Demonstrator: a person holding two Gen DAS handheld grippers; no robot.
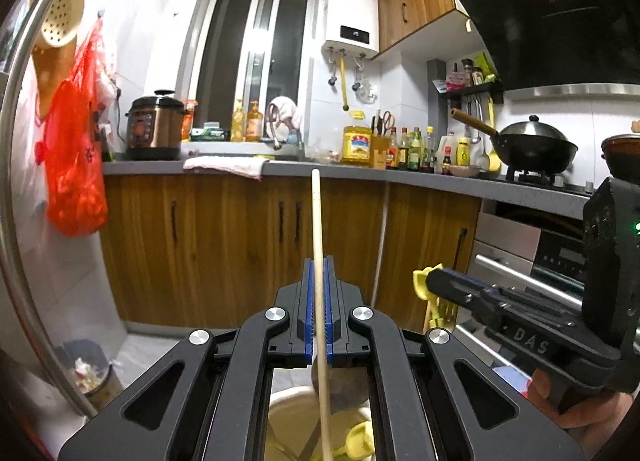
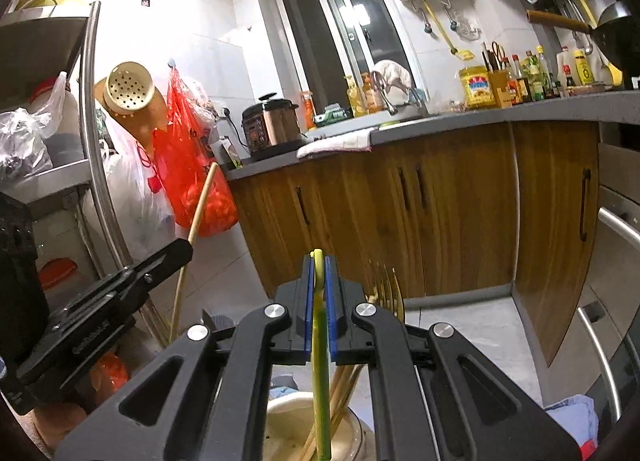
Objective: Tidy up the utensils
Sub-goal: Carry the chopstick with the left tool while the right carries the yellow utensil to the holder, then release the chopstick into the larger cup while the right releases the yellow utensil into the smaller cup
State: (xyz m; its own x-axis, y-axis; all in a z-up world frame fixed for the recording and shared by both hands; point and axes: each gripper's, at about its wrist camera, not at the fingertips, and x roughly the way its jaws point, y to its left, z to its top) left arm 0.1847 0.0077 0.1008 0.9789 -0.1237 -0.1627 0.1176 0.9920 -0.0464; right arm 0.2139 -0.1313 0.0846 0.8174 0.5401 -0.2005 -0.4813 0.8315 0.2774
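My left gripper (image 1: 319,265) is shut on a long pale wooden handle (image 1: 318,229) that stands upright, its dark spoon head down over a cream holder (image 1: 292,417). My right gripper (image 2: 318,263) is shut on a yellow-green plastic utensil (image 2: 320,361) that hangs down into the cream holder (image 2: 288,421), beside several wooden chopsticks (image 2: 344,385). The right gripper also shows in the left wrist view (image 1: 430,281) with the yellow handle end in it. The left gripper shows in the right wrist view (image 2: 182,251) holding the wooden handle (image 2: 200,209).
A grey counter (image 1: 360,173) over wooden cabinets (image 1: 224,237) runs across ahead, with a pressure cooker (image 1: 154,131), bottles and a wok (image 1: 534,145). A red bag (image 1: 76,157) hangs left by a metal rack (image 2: 94,133). A bin (image 1: 90,373) stands on the floor.
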